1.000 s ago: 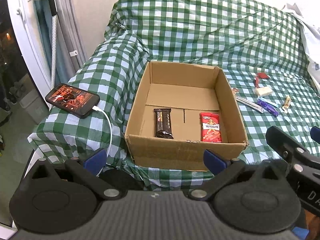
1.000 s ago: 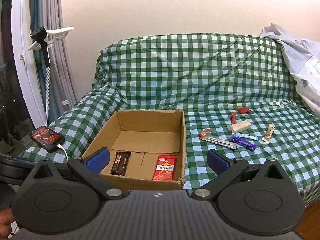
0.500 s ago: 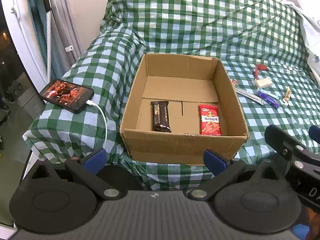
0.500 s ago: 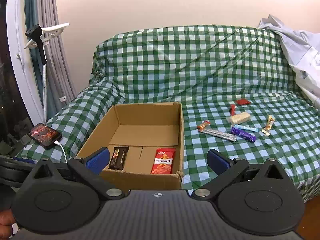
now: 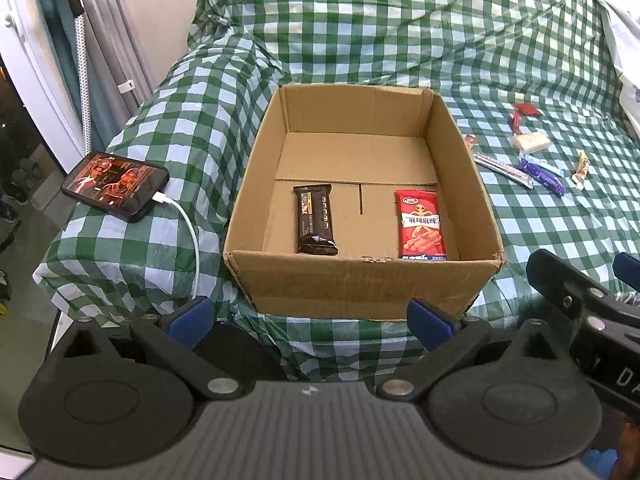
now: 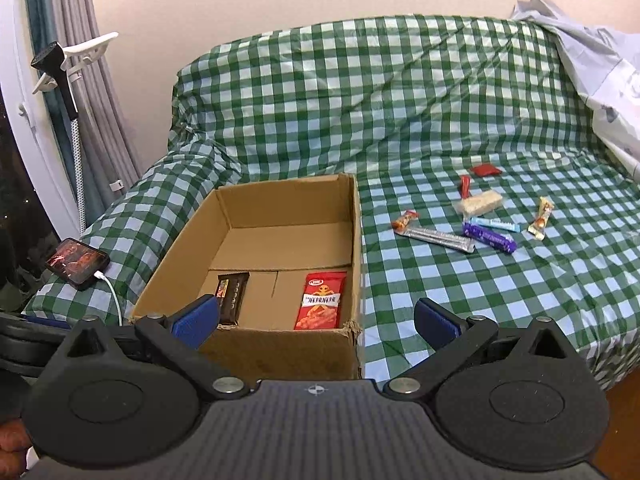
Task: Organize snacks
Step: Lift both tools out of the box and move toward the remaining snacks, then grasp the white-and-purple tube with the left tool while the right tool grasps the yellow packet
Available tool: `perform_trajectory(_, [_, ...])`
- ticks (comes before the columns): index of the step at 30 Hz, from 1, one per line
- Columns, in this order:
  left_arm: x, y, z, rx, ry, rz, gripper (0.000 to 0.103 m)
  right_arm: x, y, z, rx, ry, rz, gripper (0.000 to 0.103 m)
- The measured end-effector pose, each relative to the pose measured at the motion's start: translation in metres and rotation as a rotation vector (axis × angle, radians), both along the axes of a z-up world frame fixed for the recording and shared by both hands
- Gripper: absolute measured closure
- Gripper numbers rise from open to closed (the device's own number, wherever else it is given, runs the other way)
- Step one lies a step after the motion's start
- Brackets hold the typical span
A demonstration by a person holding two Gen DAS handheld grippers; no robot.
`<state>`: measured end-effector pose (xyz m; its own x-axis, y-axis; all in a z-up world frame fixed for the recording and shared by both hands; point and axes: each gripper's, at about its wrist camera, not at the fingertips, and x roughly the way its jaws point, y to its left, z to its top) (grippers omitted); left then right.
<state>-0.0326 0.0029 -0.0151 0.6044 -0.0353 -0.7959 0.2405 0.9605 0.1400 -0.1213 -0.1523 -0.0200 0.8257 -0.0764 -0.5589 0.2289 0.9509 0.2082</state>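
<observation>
Green-and-white checked sofa cover [image 6: 460, 320] | cardboard box [image 6: 256, 348] on seat's left side | lit smartphone [image 6: 77, 263] with white charging cable [image 6: 114, 298] on left armrest | loose wrapped snacks [image 6: 472, 220] scattered at right | pale cloth [image 6: 600, 76] over right corner

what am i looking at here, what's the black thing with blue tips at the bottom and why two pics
Each picture comes from a fisheye camera mounted on a handheld two-finger gripper; a person carries one in each hand. The black shape at the bottom is the gripper itself, and the blue tips are its fingers.

One picture is from the left gripper, the other from the right gripper. Both are open and hold nothing.

Ahead is a sofa under a green checked cover. On it sits an open cardboard box holding a dark snack bar and a red snack packet. More small snacks lie loose on the cover to the right of the box. A phone with a white cable rests on the sofa's arm.
</observation>
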Motion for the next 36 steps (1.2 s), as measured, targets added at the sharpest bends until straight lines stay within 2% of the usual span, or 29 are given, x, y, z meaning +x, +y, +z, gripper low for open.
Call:
perform_trajectory(7, [0.015, -0.015, 0.002, 0.018, 0.009, -0.001, 0.000, 0.011, -0.021, -0.008, 0.032, 0.002, -0.027, 0.001])
perform_trajectory(15, [0.040, -0.060, 0.013, -0.022, 0.040, -0.038, 0.000, 0.013, -0.082, -0.017, 0.046, -0.005, -0.179, 0.001])
perform_trajectory(22, [0.067, -0.140, 0.020, -0.039, 0.041, -0.124, 0.000, 0.008, -0.149, -0.023, 0.030, 0.007, -0.347, 0.001])
perform_trajectory(25, [0.088, -0.185, 0.017, -0.062, 0.081, -0.157, 0.000, 0.010, -0.182, -0.026, 0.011, 0.016, -0.420, 0.001])
perform_trajectory(30, [0.138, -0.266, -0.005, -0.063, 0.113, -0.152, 0.000, 0.026, -0.252, -0.041, 0.005, 0.022, -0.530, 0.001])
perform_trajectory(34, [0.186, -0.320, -0.046, -0.023, 0.156, -0.098, 0.000, 0.053, -0.310, -0.062, -0.001, 0.023, -0.585, 0.001])
perform_trajectory(36, [0.210, -0.342, -0.071, -0.028, 0.197, -0.059, 0.000, 0.079, -0.330, -0.076, -0.004, 0.036, -0.605, 0.001])
